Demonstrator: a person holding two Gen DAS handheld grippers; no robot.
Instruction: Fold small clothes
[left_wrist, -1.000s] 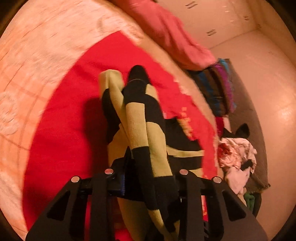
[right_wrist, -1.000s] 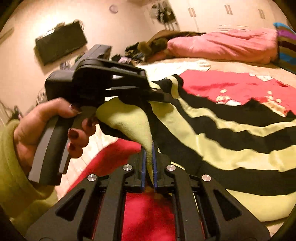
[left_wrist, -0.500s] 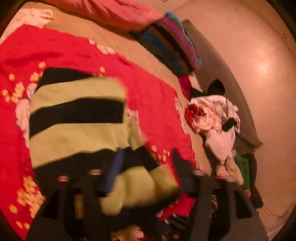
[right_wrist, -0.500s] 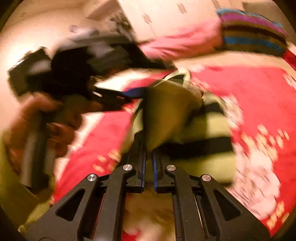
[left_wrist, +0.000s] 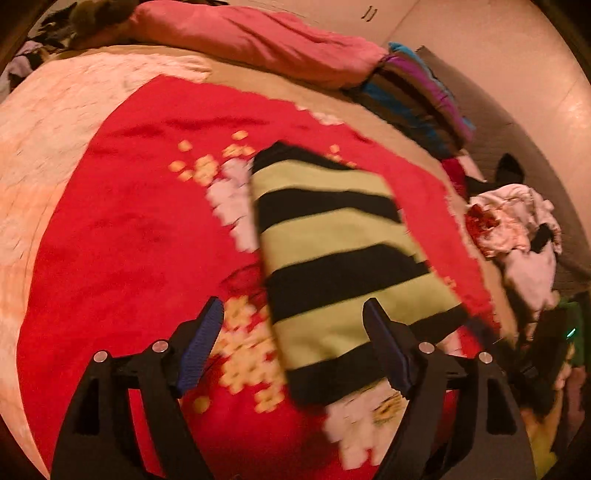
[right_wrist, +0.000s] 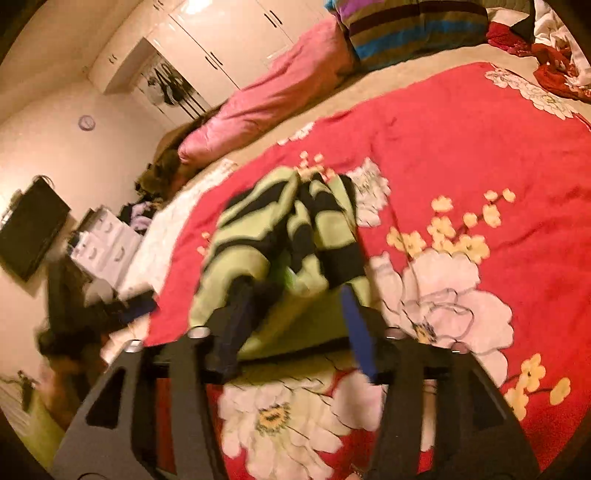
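A small green-and-black striped garment (left_wrist: 332, 240) lies folded flat on the red floral blanket (left_wrist: 122, 229). My left gripper (left_wrist: 293, 314) hovers over its near end, jaws opening, and the pads do not press on the cloth. In the right wrist view the same garment (right_wrist: 288, 229) looks bunched, with its near edge between the fingers of my right gripper (right_wrist: 295, 295). Those jaws are opening too, and the blue pads stand apart from the fabric. The picture is blurred by motion.
A pink duvet (left_wrist: 258, 37) and a striped pillow (left_wrist: 417, 99) lie along the far side of the bed. A heap of loose clothes (left_wrist: 517, 229) sits at the right edge. A wardrobe (right_wrist: 221, 48), a wall screen (right_wrist: 29, 236) and drawers (right_wrist: 103, 240) stand beyond the bed.
Both grippers held the striped garment up a second ago; they have swung it over, opened and let it go, and it now lies on the blanket. Both hands have drawn back.
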